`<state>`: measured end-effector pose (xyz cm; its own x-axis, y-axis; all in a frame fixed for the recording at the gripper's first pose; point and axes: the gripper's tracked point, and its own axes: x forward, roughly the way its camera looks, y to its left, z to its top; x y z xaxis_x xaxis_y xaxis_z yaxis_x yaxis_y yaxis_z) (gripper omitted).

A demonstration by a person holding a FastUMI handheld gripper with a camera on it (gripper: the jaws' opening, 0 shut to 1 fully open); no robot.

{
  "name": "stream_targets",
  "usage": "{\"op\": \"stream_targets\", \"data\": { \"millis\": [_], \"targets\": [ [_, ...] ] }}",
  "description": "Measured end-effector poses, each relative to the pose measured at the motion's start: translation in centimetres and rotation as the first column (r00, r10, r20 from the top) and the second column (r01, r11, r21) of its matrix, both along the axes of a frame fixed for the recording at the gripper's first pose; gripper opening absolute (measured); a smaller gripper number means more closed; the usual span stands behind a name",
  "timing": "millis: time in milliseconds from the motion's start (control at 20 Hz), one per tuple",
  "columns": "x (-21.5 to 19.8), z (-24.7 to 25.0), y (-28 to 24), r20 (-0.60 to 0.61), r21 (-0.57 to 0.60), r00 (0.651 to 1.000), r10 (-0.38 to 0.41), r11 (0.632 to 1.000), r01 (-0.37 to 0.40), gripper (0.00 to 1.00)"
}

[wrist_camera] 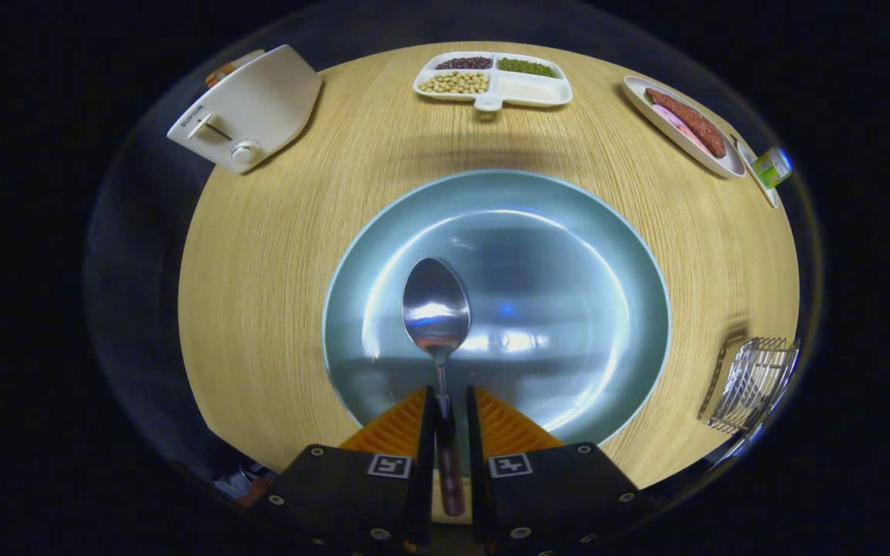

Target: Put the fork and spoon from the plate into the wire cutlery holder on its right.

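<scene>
Nearest of all was the claw [445, 405], its two fingers drawn in narrow with the handle of the spoon [436, 309] running back between them. Both fingers looked to be pressed against that thin handle, so the claw held the spoon. The bowl of the spoon stuck out just ahead of the fingertips, face up and shining, over the near half of the plate [568, 232]. Whether the bowl rested on the plate or hung a little above it, I could not tell.

The plate was broad, round and pale blue-grey, and it sat in the middle of the light wooden surface [275, 255]. Off to the right of the plate, well apart from it and near the surface's edge, stood the wire cutlery holder [754, 382].

Beyond the plate, at the far side, lay a white divided tray [526, 91] with beans and grains in its sections. To the far left stood a white toaster [248, 108], tilted in the view. To the far right lay a long white dish [681, 127] with sausage on it, and just past it a small green-labelled packet [772, 166].
</scene>
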<state>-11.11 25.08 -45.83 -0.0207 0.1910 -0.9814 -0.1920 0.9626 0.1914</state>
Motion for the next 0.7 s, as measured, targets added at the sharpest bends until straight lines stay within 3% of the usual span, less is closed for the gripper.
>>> {"op": "stream_targets", "data": {
  "millis": [200, 700],
  "targets": [
    [-0.1, 0.2, 0.2, -0.003, 0.025, 1.0, 0.008, 1.0, -0.008, 0.06],
    [1.6, 4.6, -4.2, 0.077, 0.097, 0.993, -0.092, 0.992, 0.084, 0.05]
  ]
}}
